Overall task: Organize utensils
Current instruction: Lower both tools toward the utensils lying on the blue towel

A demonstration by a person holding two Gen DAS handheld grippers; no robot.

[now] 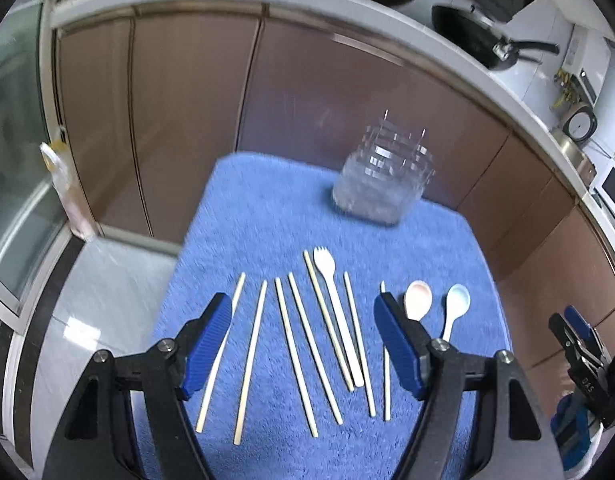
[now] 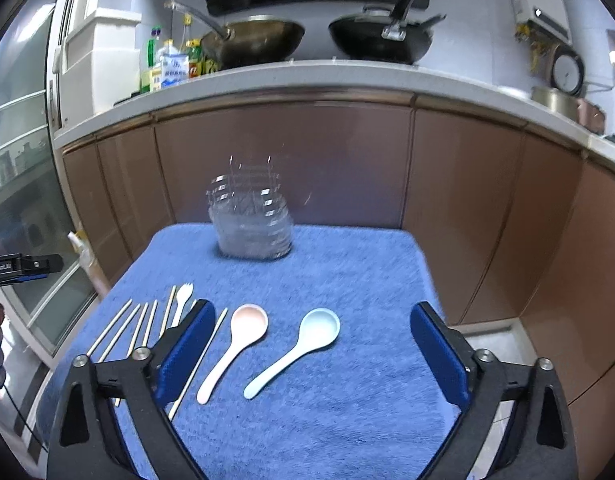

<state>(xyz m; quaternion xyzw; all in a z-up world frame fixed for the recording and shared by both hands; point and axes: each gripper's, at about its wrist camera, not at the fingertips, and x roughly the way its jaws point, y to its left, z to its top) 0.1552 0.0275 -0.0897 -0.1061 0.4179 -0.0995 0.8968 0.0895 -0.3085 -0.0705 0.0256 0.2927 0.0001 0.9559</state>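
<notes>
1. Currently nothing is held: left gripper (image 1: 303, 344) has its jaws spread wide over the chopsticks (image 1: 285, 356), and right gripper (image 2: 313, 354) is also wide open over the two spoons, pads clear of everything.
2. Utensils lie in a row on the blue towel (image 2: 347, 264), lower half of both frames: wooden chopsticks on the left, white fork (image 1: 334, 300) among them, then pink spoon (image 2: 235, 350) and light blue spoon (image 2: 295, 354) side by side toward the right.
3. Clear divided holder (image 2: 251, 220) stands upright at the towel's far edge, upper centre of the right view, well apart from the row. It looks empty; blur makes that uncertain.
4. Likely step: approach for the first pick.
5. To do it well: centre one item between the pads. The fork touches a chopstick, so take the spoons or outer sticks first.
6. Grip the spoon at mid-handle and keep it off its neighbour.
7. Press lightly into the towel; thin sticks slip.
</notes>
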